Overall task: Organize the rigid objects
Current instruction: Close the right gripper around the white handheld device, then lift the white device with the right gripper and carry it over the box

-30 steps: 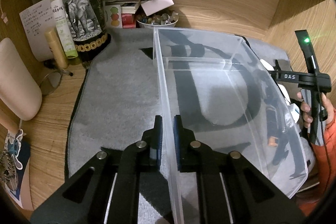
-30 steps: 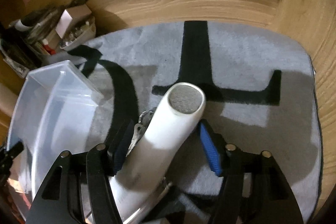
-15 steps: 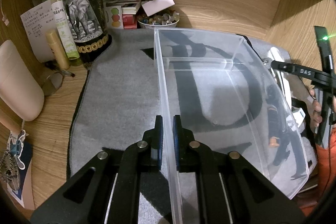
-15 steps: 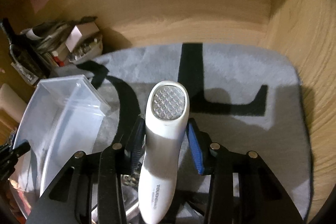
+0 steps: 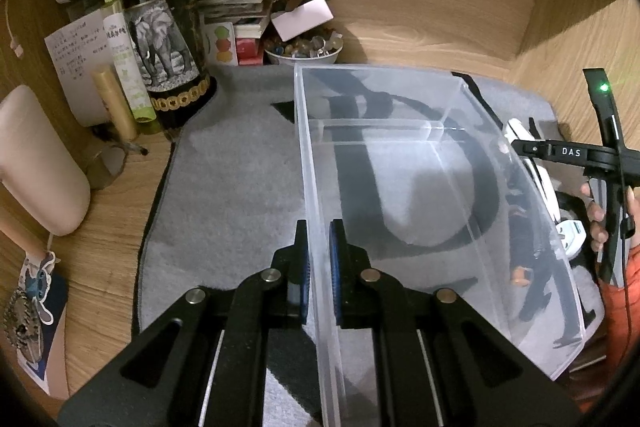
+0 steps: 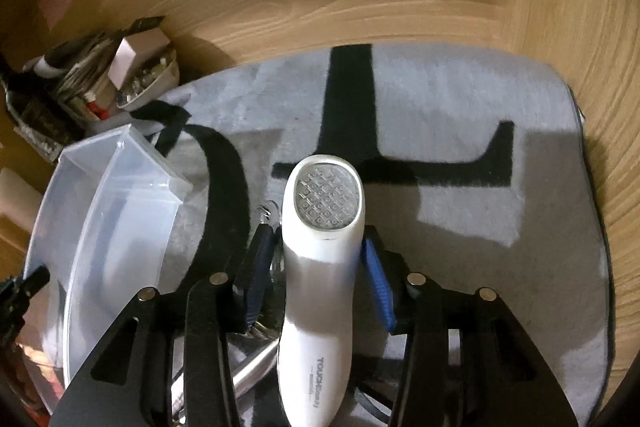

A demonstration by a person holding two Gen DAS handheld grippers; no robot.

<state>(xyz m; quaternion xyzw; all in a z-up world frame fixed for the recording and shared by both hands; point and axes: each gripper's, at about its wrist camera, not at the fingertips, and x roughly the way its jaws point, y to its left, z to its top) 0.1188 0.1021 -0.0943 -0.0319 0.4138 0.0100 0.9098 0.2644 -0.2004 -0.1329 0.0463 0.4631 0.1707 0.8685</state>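
While left gripper (image 5: 319,259) pinches bin (image 5: 520,195) wall, mat (image 6: 460,99) beyond lies open.

- White plastic handheld device with gridded lens face (image 6: 324,267): formerly tilted leftward, now upright between the right tongs (image 6: 320,267).
- Right tongs: narrowed around the device since a second ago; jaws presently reopening slightly.
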